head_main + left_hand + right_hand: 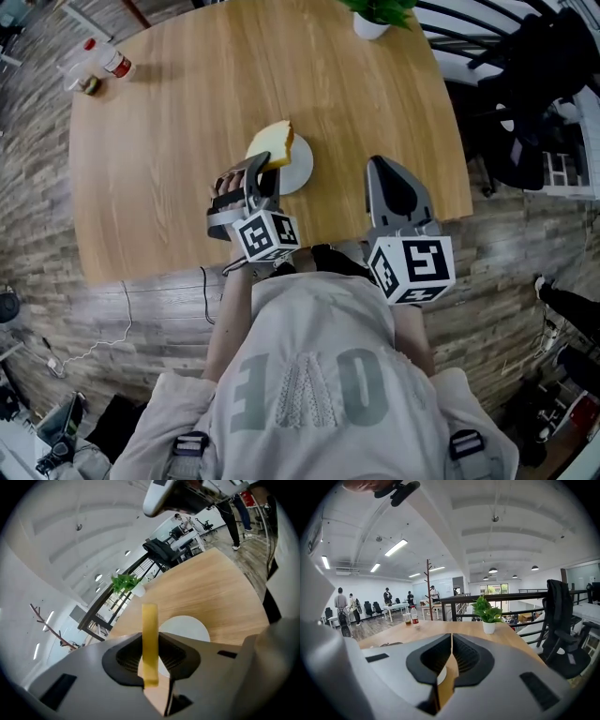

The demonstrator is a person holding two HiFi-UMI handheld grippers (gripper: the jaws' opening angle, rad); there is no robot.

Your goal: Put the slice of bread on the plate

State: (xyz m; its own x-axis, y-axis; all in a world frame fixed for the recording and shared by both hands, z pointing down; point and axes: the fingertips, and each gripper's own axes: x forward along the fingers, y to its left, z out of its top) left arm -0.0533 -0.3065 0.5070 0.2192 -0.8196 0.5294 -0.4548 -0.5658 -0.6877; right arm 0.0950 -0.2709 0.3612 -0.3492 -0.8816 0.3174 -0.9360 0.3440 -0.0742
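Left gripper [262, 174] clamps the slice of bread [274, 142] on edge over the left rim of the plate [301, 169]. Right gripper [394, 187], jaws closed and empty, sits right of the plate.

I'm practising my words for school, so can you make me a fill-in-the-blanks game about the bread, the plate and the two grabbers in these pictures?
1. The left gripper is shut on the slice of bread, while the right gripper is shut and holds ____.
2. The round plate on the wooden table is coloured ____.
3. The potted plant at the table's far edge has ____ leaves.

Missing words: nothing, white, green.
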